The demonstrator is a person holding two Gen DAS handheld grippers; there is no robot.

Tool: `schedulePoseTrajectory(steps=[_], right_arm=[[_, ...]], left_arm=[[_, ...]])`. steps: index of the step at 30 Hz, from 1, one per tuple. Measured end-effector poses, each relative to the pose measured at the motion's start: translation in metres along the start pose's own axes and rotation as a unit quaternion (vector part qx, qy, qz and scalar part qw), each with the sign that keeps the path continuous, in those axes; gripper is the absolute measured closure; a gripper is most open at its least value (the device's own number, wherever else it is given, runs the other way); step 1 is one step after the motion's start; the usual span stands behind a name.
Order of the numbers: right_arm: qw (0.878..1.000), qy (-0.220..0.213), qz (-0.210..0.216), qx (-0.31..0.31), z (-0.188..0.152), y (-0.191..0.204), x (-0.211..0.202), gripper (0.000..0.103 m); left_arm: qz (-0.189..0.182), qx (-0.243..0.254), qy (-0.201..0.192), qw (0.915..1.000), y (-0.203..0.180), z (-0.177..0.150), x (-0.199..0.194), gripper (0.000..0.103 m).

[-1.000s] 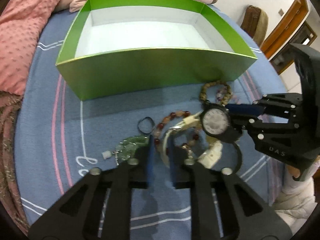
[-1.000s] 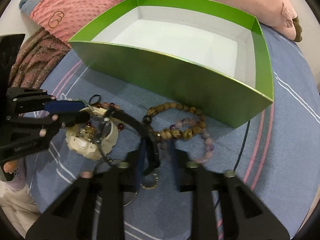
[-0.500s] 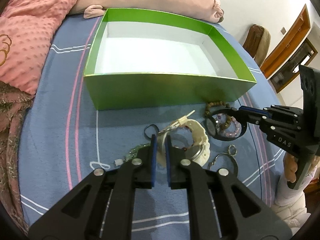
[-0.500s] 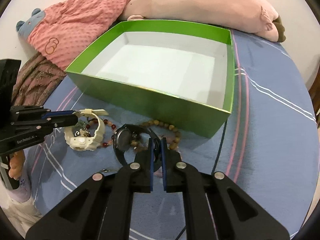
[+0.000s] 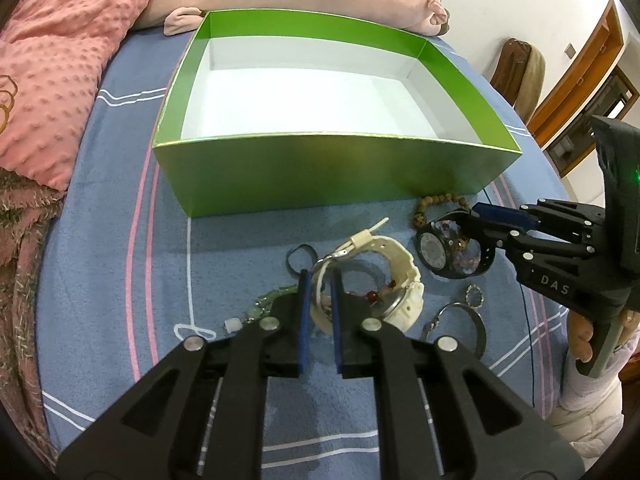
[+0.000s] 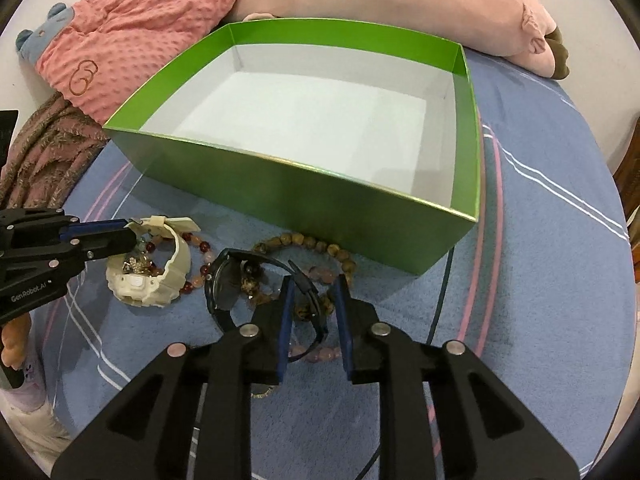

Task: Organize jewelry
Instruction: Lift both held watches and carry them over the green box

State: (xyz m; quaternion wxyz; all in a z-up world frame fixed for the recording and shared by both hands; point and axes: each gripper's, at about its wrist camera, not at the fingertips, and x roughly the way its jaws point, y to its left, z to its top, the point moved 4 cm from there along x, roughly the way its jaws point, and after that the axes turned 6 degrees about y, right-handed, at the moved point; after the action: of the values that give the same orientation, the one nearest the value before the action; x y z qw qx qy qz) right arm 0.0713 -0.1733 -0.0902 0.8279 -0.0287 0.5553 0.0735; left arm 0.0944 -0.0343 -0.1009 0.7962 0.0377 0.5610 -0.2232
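Observation:
An empty green box (image 5: 320, 172) with a white inside (image 6: 304, 128) stands on the blue bedspread. In front of it lies a pile of jewelry. My left gripper (image 5: 319, 280) is shut on the strap of the cream watch (image 5: 384, 272), which also shows in the right wrist view (image 6: 160, 276). My right gripper (image 6: 312, 292) is open, its fingers either side of the black watch's strap (image 6: 240, 284); the black watch (image 5: 444, 248) rests on the bead bracelets. A brown bead bracelet (image 6: 320, 246) and a red bead bracelet (image 6: 196, 258) lie underneath.
A pink plush toy (image 6: 400, 4) and a pink dotted blanket (image 5: 44, 72) lie behind and left of the box. A metal bangle (image 5: 460, 320), a small ring (image 5: 474, 294), a green pendant (image 5: 268, 300) and a black hair tie (image 5: 298, 256) lie on the bedspread.
My right gripper has opened and the black watch now rests on the bracelets. My left gripper stays shut on the cream watch's strap. Both views have pulled back slightly.

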Motion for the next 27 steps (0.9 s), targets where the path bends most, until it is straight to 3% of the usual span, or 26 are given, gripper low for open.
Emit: schedulePoseTrajectory(steps=[10,20,27], right_arm=[[1.0,0.002,0.013,-0.001,-0.002,0.002,0.0,0.094],[0.999,-0.038,0.034,0.005,0.0,0.0,-0.024,0.094],[0.998,-0.048,0.038,0.009,0.003,0.004,-0.044,0.094]], left_arm=[[0.006,-0.006,-0.004,1.0,0.002,-0.001,-0.001,0.097],[-0.021,-0.012,-0.072,0.9971,-0.003,0.001,-0.049,0.097],[0.016,-0.014,-0.077,0.9968,-0.008,0.016,-0.069,0.097]])
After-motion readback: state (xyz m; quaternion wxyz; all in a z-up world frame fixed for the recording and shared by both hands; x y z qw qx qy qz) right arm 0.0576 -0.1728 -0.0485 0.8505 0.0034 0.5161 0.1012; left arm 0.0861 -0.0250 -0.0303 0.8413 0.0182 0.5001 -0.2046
